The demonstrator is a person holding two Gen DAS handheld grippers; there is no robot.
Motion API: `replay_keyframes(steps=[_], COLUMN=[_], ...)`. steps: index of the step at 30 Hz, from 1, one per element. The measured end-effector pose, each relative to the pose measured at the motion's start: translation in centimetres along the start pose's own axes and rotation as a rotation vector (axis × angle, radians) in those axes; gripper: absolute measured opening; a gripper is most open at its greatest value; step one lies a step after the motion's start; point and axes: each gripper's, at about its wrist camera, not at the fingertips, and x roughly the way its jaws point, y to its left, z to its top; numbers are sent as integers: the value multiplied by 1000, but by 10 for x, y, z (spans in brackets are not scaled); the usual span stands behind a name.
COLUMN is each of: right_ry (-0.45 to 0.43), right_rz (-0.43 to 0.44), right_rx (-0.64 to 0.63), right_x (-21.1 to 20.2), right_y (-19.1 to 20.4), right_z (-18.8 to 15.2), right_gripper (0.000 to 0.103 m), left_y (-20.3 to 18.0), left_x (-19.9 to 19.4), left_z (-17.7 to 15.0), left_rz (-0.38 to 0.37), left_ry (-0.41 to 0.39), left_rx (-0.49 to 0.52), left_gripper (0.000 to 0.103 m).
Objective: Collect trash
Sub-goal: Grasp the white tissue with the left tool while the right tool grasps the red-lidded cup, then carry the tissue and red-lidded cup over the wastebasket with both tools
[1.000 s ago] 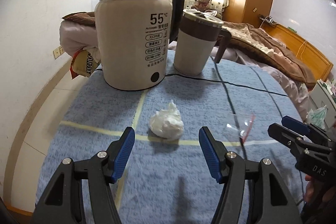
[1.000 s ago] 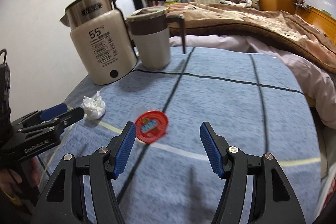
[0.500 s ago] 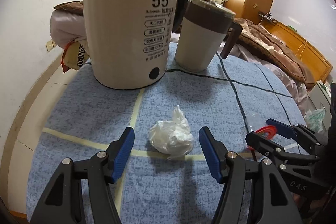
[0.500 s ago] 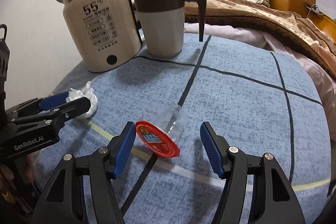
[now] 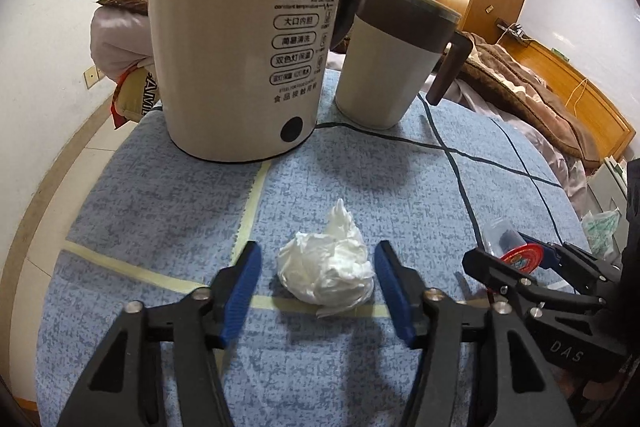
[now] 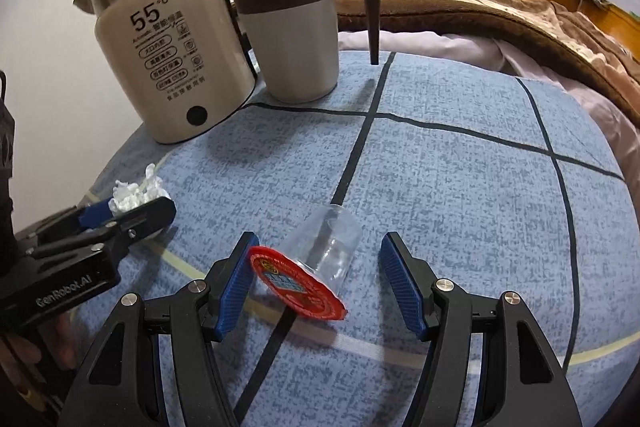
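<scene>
A crumpled white tissue lies on the blue checked cloth, between the open blue pads of my left gripper; the pads do not touch it. The tissue also shows in the right wrist view. A clear plastic cup with a red foil lid lies on its side between the open pads of my right gripper, close to the left pad. In the left wrist view the cup sits inside the right gripper.
A cream electric kettle and a cream-and-brown lidded mug stand at the back of the cloth. A snack bag lies left of the kettle. A bed with a brown blanket lies beyond.
Both grippers have moved forward and lower. The tissue now sits between the left pads and the cup between the right pads. Both stay open.
</scene>
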Motion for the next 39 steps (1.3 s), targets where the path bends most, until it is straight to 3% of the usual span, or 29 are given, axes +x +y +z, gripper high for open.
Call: replay_keyframes(steps=[2, 3, 8, 25, 39], right_ry=[-4, -6, -16, -85, -179], right_rz=[-3, -4, -8, -33, -102], right_rx=[8, 11, 28, 64, 128], right_x=[0, -1, -3, -45, -126], right_y=[-1, -1, -3, -15, -54], right_z=[0, 0, -3, -24, -63], right_gripper=[61, 54, 54, 53, 53], left_y=[-1, -1, -2, -33, -107], left_x=[0, 0, -2, -31, -72], left_z=[-1, -1, -2, -16, -36], left_rz=[-3, -4, -10, -32, -145], left_ry=[0, 0, -6, -39, -83], left_rx=[3, 5, 9, 85, 202], left_gripper=[46, 44, 37, 35, 35])
